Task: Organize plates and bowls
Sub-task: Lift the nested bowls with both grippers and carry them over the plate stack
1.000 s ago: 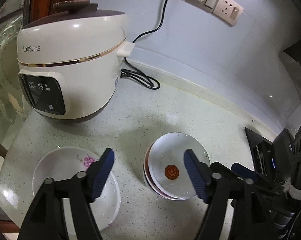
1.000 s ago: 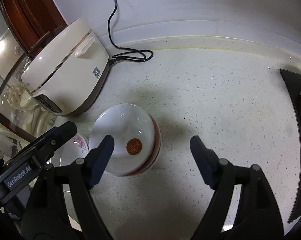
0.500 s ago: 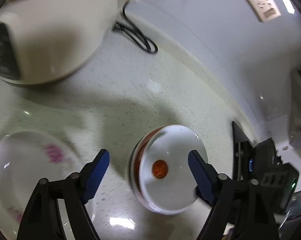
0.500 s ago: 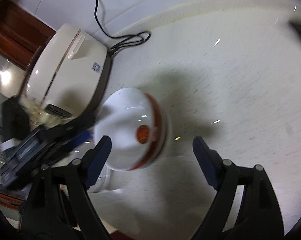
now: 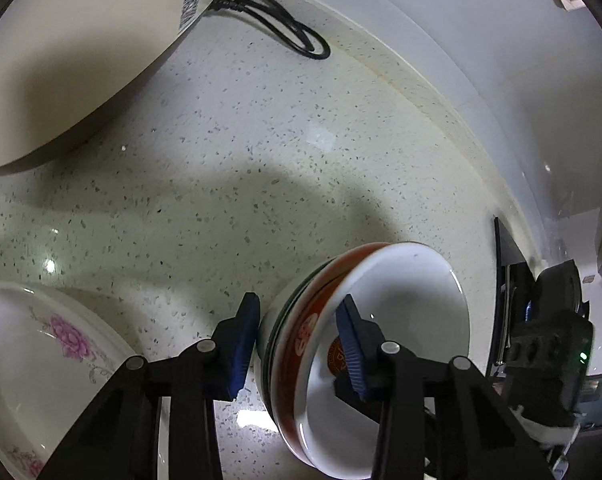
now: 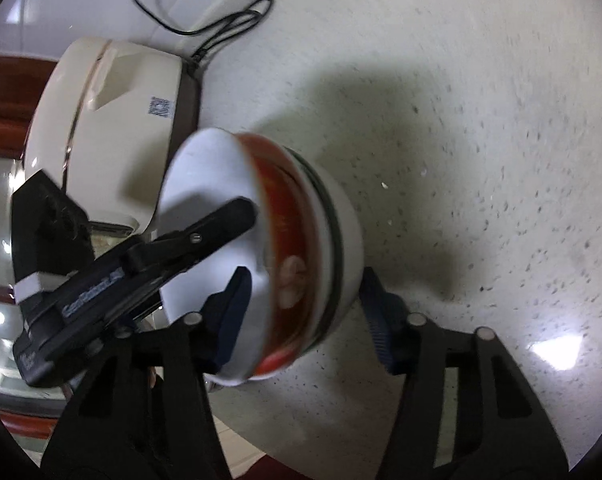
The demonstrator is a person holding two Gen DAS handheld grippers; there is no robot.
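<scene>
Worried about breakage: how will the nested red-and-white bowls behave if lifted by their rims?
The nested red-and-white glazed bowls look like ceramic, so probably stiff, fairly heavy and chip-prone. The gloss suggests a slippery rim. Both tools, left and right, are closing across opposite walls; nested bowls might shift against each other.
</scene>
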